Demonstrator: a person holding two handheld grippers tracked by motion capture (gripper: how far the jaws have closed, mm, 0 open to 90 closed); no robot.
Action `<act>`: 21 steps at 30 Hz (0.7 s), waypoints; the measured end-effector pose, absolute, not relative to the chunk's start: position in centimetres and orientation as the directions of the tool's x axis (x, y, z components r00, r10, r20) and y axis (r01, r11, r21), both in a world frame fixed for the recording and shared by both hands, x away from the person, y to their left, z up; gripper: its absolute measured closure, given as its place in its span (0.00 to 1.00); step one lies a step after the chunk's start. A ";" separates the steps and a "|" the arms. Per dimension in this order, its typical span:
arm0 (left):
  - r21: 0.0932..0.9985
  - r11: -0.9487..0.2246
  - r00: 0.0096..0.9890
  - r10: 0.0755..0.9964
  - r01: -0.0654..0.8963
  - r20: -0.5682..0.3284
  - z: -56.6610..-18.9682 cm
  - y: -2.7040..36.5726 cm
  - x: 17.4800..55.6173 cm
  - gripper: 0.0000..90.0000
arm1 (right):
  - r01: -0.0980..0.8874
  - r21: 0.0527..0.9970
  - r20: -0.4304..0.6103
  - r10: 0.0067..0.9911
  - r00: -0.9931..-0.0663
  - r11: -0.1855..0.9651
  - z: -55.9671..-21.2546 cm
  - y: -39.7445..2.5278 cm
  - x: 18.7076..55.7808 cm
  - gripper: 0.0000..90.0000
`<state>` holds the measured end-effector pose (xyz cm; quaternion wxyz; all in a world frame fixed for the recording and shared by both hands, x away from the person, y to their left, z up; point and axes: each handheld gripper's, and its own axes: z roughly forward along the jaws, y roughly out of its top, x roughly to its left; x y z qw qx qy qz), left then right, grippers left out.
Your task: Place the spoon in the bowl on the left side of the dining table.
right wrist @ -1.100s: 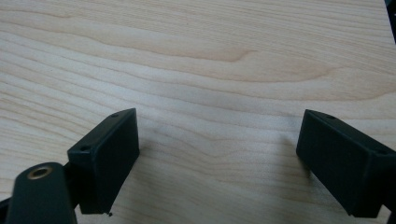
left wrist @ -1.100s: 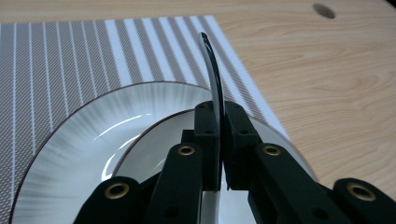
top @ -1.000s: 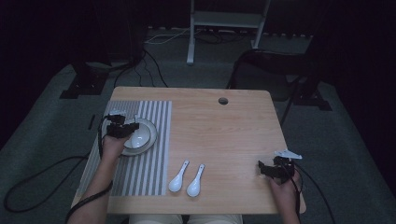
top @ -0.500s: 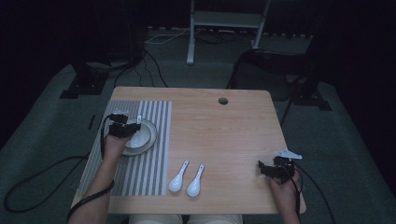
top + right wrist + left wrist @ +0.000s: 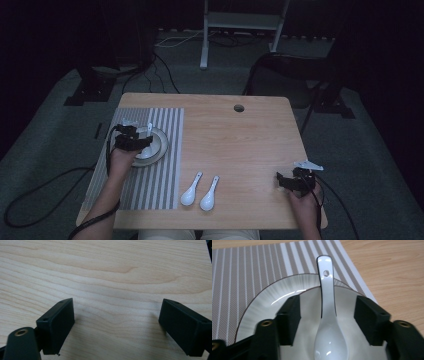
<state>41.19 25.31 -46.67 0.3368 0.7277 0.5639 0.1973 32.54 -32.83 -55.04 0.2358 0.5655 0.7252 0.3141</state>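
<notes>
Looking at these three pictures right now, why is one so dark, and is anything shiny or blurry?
The high view is dim: the room around the table is nearly black. The left gripper view is bright and sharp, with small glints on the white spoon and a streak of glare on the plate. In the right gripper view the wood grain is crisp, and soft shadows lie beside the right gripper.

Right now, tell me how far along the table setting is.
Looks done: the plate sits on the striped placemat, and a white spoon rests in the bowl on it. In hand: the left gripper straddles that spoon, jaws open, not gripping. Likely left: two spoons lie on the bare table, and the right gripper hovers open over wood, holding nothing.
</notes>
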 end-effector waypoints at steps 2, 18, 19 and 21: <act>0.717 -0.149 0.282 0.957 0.680 -0.069 -46.5 25.0 40.8 0.30 | 0.672 0.722 0.013 0.968 -0.249 0.163 -55.0 -32.8 32.5 0.14; 0.714 -0.176 0.300 0.953 0.678 -0.050 -46.3 24.3 38.6 0.00 | 0.672 0.722 0.013 0.968 -0.249 0.163 -55.0 -32.8 32.5 0.14; 0.715 -0.190 0.306 0.952 0.673 -0.034 -46.3 24.2 38.3 0.01 | 0.672 0.722 0.013 0.968 -0.249 0.163 -55.0 -32.8 32.5 0.14; 0.719 -0.205 0.307 0.952 0.664 -0.012 -46.3 24.1 37.9 0.01 | 0.672 0.722 0.013 0.969 -0.249 0.163 -55.0 -32.8 32.5 0.14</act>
